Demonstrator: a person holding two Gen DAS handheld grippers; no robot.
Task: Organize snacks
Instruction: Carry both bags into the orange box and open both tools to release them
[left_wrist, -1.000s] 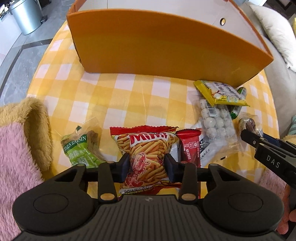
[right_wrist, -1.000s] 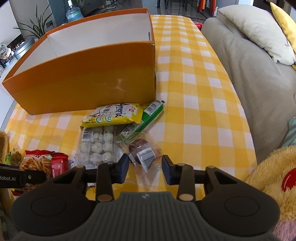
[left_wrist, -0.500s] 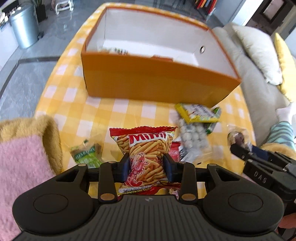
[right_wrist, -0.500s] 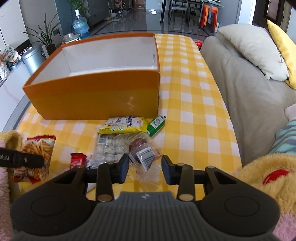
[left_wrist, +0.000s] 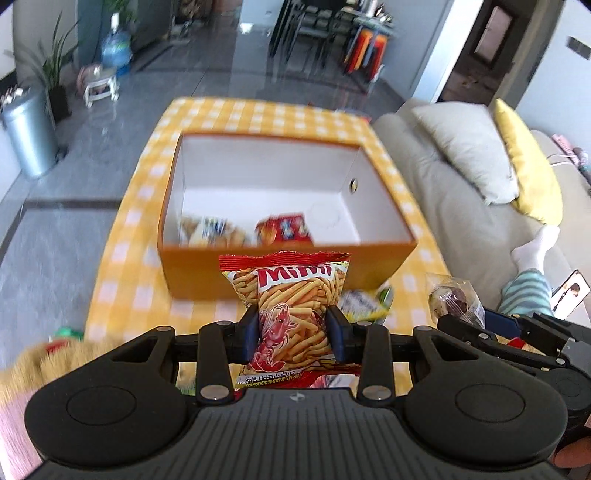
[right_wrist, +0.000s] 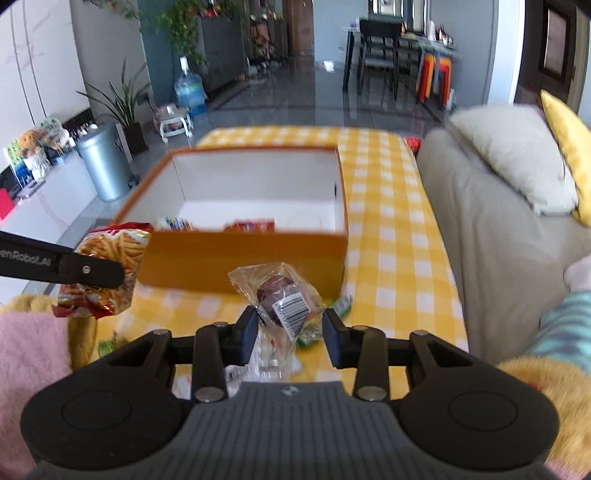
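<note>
My left gripper is shut on a red Mimi shrimp-stick bag and holds it in the air in front of the orange box. The bag also shows in the right wrist view. My right gripper is shut on a clear packet with a dark round snack and a barcode label, also lifted. That packet shows in the left wrist view. The box is open, white inside, with a few snack packs at its near wall.
The box stands on a yellow checked tablecloth. More snack packs lie on the cloth below the grippers. A grey sofa with cushions runs along the right. Fluffy pink and yellow fabric is at the lower left.
Both grippers have risen with their snacks, so the box's inside now shows from above. The snacks left on the cloth have dropped low in view.
</note>
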